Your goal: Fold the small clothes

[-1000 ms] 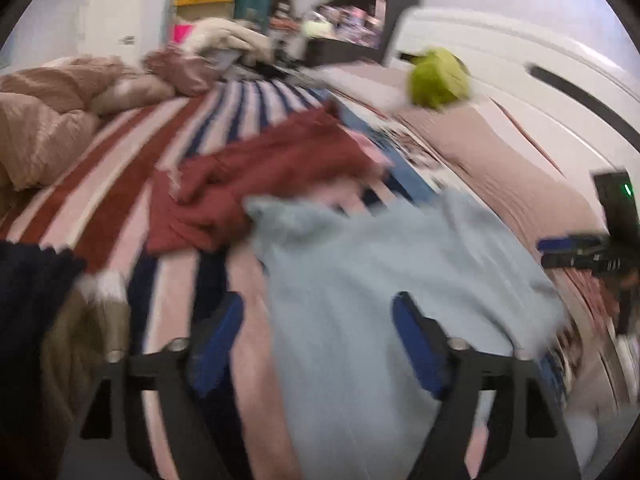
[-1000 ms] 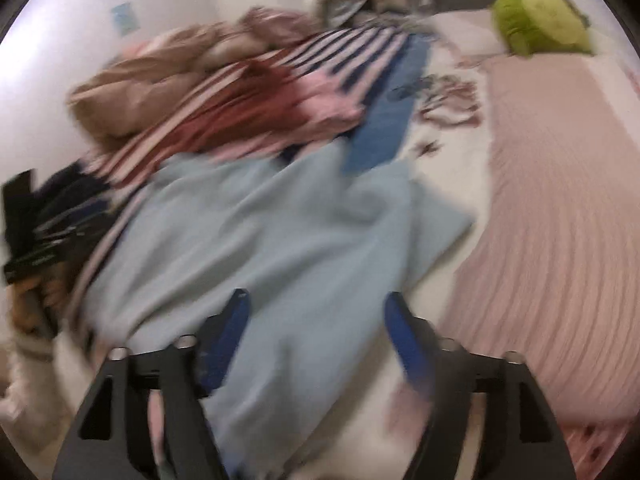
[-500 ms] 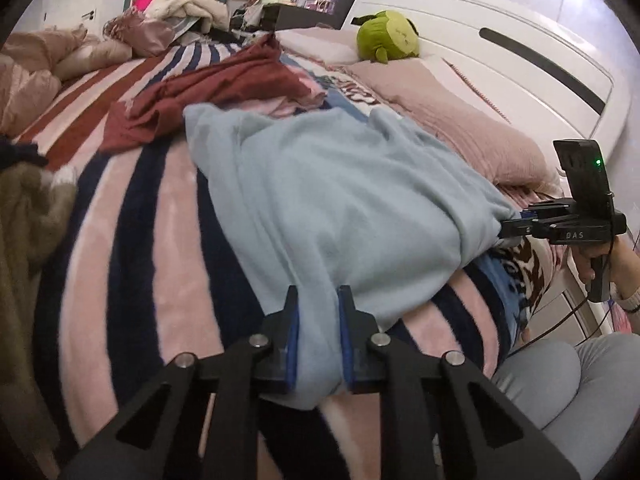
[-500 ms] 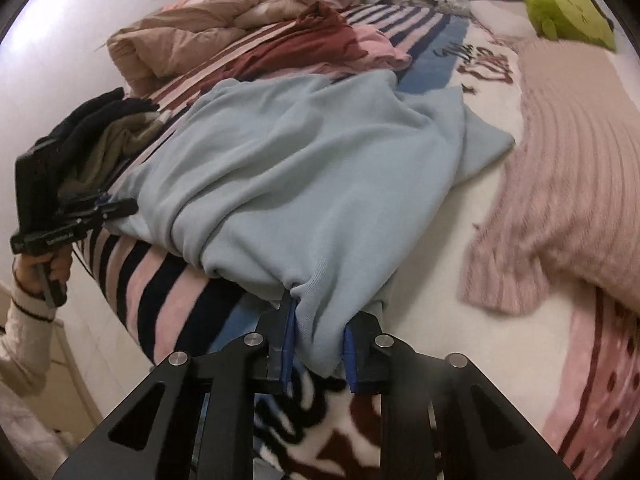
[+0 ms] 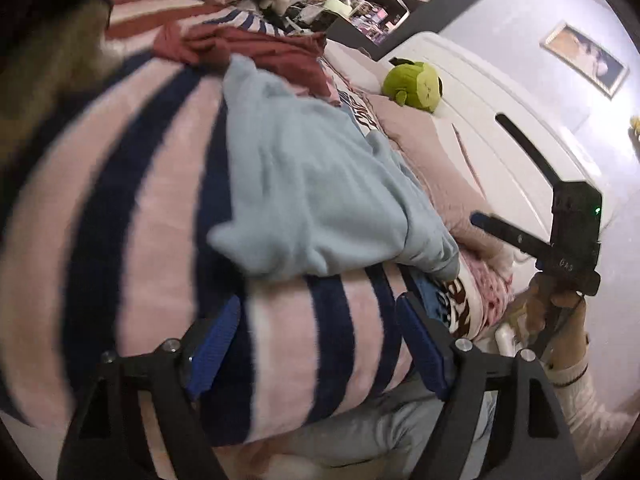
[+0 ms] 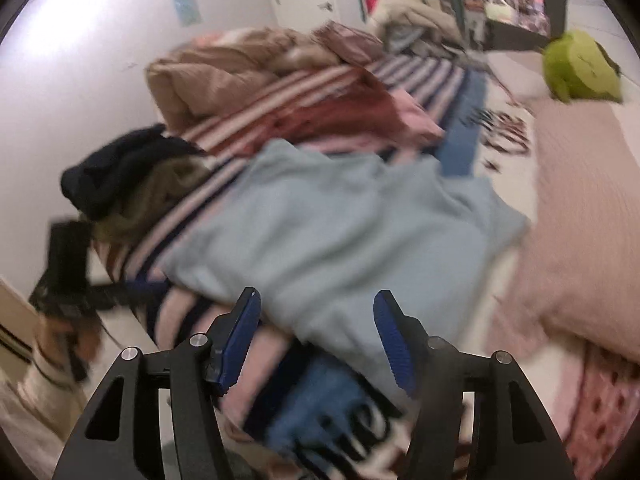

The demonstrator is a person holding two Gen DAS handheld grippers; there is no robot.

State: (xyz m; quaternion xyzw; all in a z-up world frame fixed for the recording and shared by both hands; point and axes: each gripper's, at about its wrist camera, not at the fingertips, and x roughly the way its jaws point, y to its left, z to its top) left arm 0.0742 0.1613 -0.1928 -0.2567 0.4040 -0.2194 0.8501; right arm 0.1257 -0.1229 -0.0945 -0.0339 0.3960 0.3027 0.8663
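A light blue sweater (image 5: 316, 196) lies spread on the striped pink and navy blanket (image 5: 132, 240) near the bed's front edge; it also shows in the right wrist view (image 6: 340, 232). My left gripper (image 5: 320, 332) is open and empty, just short of the sweater's hem. My right gripper (image 6: 318, 336) is open and empty, its blue fingertips (image 6: 394, 336) over the sweater's near edge. The right gripper also appears in the left wrist view (image 5: 496, 228), held by a hand beside the bed.
A dark red garment (image 5: 248, 48) lies behind the sweater. A navy and olive clothes pile (image 6: 132, 184) sits at the left. A pink knit blanket (image 6: 588, 216), a green plush toy (image 5: 416, 84), a tan duvet (image 6: 224, 76) and the white headboard (image 5: 500, 92) are around.
Both grippers were shut on the sweater's hem half a second ago. Both have opened and let go, and the sweater now lies on the blanket. Both have drawn back slightly.
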